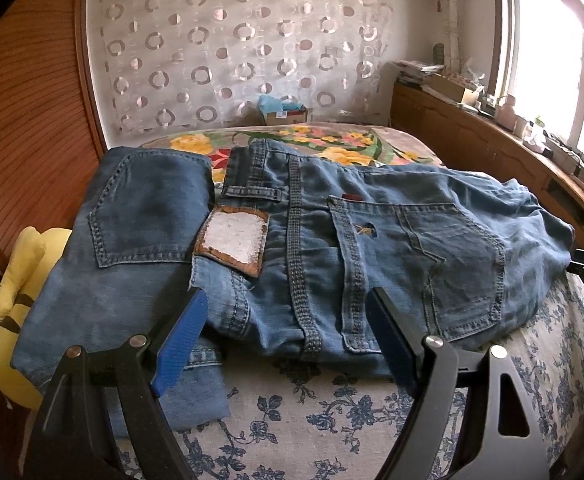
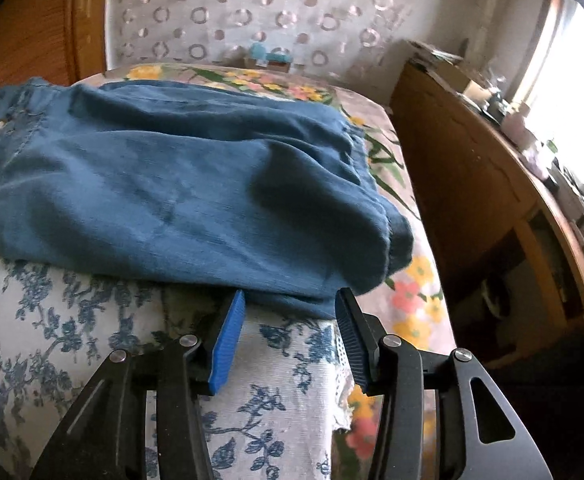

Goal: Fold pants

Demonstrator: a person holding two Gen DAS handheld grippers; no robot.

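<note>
Left gripper (image 1: 287,312): jaws stood wide apart, nothing between the pads; the blue pads straddled the near edge of the jeans (image 1: 292,248) at the seat, over the centre seam, apparently just above the cloth.
Right gripper (image 2: 289,312): jaws partly apart, pads clear of the fabric; tips sat at the near hem of the folded denim, close to the bed's right near corner.
Jeans: lay across the bed (image 1: 332,420), on its blue-flowered cover, back side up, bunched thick toward the right edge, with a folded part and its pocket at the left edge.
Leather patch (image 1: 233,240): showed at the waistband, between the two pockets.
Step in hand, as judged: taking hold of the near edge for another fold.
Doing it well: each gripper probably needed to catch all layers at the edge, not only the top one; both holds should have been level so the fold landed square.
Risk: the cover could have been pinched along with the denim.
Yellow toy (image 1: 19,280): wedged at the bed's left edge, partly under the denim.
Flowered blanket (image 1: 332,140): covered the far end.
</note>
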